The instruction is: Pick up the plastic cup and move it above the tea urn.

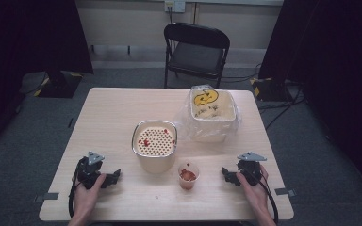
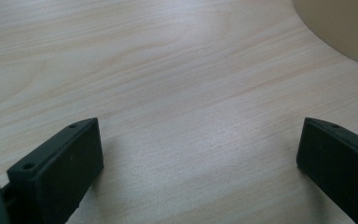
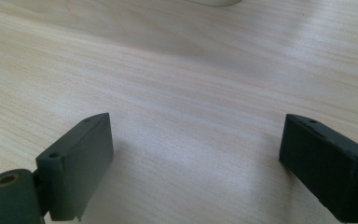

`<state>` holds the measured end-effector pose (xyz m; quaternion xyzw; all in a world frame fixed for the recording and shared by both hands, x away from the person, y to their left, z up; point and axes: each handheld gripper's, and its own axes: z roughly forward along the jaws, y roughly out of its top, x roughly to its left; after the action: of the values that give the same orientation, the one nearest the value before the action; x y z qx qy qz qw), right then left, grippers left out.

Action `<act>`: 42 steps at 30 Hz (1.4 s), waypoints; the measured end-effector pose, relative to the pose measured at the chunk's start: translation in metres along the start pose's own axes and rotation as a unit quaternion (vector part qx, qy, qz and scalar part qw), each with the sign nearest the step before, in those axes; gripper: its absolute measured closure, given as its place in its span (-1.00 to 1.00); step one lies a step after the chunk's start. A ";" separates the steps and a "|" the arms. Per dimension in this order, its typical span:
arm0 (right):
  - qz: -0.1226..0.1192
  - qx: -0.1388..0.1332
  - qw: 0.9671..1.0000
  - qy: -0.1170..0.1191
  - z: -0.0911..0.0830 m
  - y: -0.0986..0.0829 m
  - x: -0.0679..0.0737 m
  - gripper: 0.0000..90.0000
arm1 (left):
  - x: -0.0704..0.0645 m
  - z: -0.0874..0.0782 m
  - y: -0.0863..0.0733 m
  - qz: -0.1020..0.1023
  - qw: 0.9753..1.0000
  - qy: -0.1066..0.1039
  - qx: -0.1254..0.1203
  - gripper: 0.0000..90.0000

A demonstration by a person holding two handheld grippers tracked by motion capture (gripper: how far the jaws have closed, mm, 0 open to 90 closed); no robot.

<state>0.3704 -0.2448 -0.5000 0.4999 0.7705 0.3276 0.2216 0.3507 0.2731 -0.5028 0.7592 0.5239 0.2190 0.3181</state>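
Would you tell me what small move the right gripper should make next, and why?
Probably ease the right gripper left toward the small cup: its jaws stand open and empty on the table, and the cup with red bits is the nearest thing to it.

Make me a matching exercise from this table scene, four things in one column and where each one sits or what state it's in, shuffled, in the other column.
Things:
1. small cup
2. strainer container
3. bag-lined tub
4. folding chair

Places or states:
A. beyond the table's far edge, on the floor
B. at the table's middle, red bits on its perforated top
C. near edge, between the two tongs, red pieces inside
D. far right of the table, yellow print on its plastic

Pairs: 1-C, 2-B, 3-D, 4-A
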 end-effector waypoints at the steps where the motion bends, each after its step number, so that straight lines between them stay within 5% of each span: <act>1: 0.000 0.000 1.000 0.000 0.000 0.000 0.000 -0.80 | 0.000 0.000 0.000 -0.001 1.000 -0.002 -0.001 -1.00; 8: -0.006 0.000 1.000 0.003 -0.002 0.000 0.001 -0.65 | 0.000 0.000 0.000 -0.001 1.000 -0.001 0.000 -1.00; 14: -0.007 -0.009 0.998 0.060 -0.015 0.001 0.009 -0.54 | 0.000 0.000 0.000 -0.001 1.000 -0.001 0.000 -1.00; 19: -0.007 -0.013 0.997 0.080 -0.025 0.004 0.020 -0.52 | 0.000 0.000 0.000 -0.001 1.000 -0.001 0.000 -1.00; 24: -0.035 -0.023 0.991 0.124 -0.033 0.006 0.040 -0.52 | 0.000 0.000 0.000 -0.001 1.000 -0.001 0.000 -1.00; 32: -0.066 -0.026 0.977 0.199 -0.034 0.010 0.073 -0.47 | 0.000 0.000 0.000 -0.001 1.000 -0.001 0.000 -1.00; 42: -0.084 -0.033 0.969 0.230 -0.028 0.018 0.096 -0.50 | 0.000 0.000 0.000 -0.001 1.000 -0.001 0.000 -1.00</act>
<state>0.3245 -0.1598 -0.4690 0.3368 0.8287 0.4395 0.0814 0.3508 0.2728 -0.5029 0.7590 0.5240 0.2179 0.3193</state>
